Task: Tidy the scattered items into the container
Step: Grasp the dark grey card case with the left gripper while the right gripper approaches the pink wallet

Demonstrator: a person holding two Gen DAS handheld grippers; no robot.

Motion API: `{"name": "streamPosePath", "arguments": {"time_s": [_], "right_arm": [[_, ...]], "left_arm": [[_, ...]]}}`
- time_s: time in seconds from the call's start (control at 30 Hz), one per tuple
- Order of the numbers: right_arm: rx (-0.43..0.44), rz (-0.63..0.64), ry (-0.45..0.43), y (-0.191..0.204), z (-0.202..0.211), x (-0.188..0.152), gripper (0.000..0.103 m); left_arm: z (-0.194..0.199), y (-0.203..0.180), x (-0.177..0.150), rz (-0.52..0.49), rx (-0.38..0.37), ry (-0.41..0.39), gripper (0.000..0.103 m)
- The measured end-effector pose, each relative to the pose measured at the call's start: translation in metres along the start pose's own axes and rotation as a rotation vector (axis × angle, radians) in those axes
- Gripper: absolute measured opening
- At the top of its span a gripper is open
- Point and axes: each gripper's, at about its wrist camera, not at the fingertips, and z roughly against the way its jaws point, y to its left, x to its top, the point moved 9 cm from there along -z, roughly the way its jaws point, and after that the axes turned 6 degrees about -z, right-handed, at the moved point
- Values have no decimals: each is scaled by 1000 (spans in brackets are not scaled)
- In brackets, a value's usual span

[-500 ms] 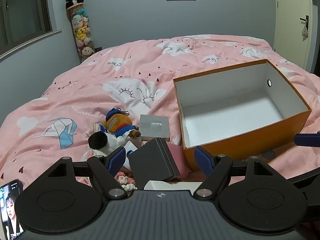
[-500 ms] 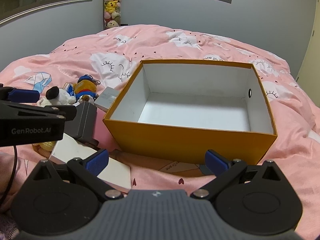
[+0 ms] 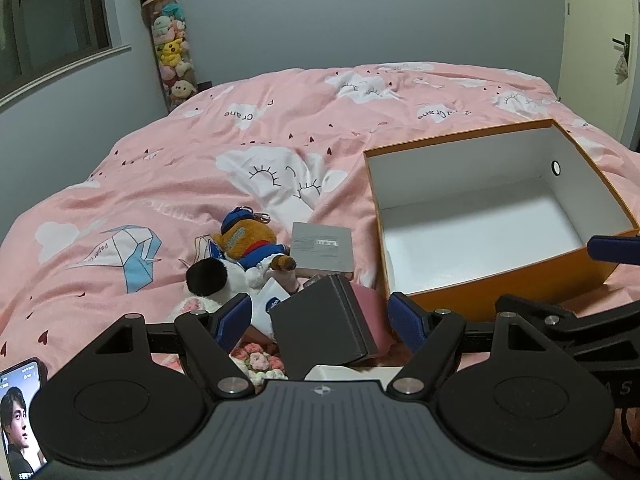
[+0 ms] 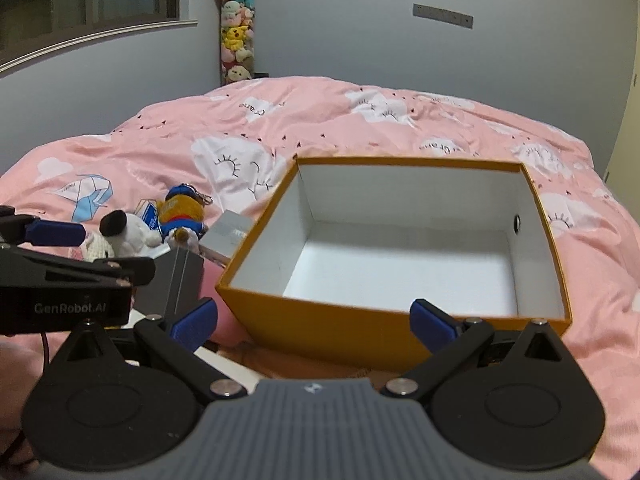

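Orange cardboard box (image 4: 360, 320), white inside, lid off, nothing in it; it sits on the pink quilt (image 3: 200, 184) toward the right of the bed. One small round hole shows in its right-hand wall.

Scattered lot, all lying left of the box on the quilt:
- Dark grey case (image 3: 324, 332), tilted, nearest my left gripper (image 3: 320, 318) and seen between its blue fingertips (image 3: 234, 318), though I see no pad touching it.
- Flat grey booklet (image 3: 323, 251), just beside the box's left wall.
- Orange plush in blue cap and jacket (image 3: 250, 242), with a key clasp at its head, lying against the booklet's left edge.
- White plush with a black ear (image 3: 218, 276), touching the orange plush.
- Crocheted flower piece (image 3: 260, 362), pink and white, partly under the grey case.
- White flat item (image 3: 344, 372), mostly hidden below the case; I cannot tell what it is.
- Phone (image 3: 20, 416), screen lit, at my lower left.

Tools: left gripper jaws stand wide, holding nothing, angled down over the pile. Right gripper (image 4: 314, 320) jaws likewise wide and empty, hanging in front of the box's near wall, fingertips apart from it.

Background: hanging column of soft toys (image 3: 172, 52) in the far corner.
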Motion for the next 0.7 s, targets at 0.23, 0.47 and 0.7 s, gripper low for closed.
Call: {"name": "streamPosePath", "arguments": {"time_s": [0.23,0.47,0.7], "right_arm": [[43,29,-11,9,-12,9,102],[119,43,26,21,-25,6,86],[203,63,120,35,-43,-3,60]], "left_arm": [[-6,27,0,63,-5,37,88],[-15,51,-3,90,-35,90,80],[-28,51,-15,58,-109,183,47]]}}
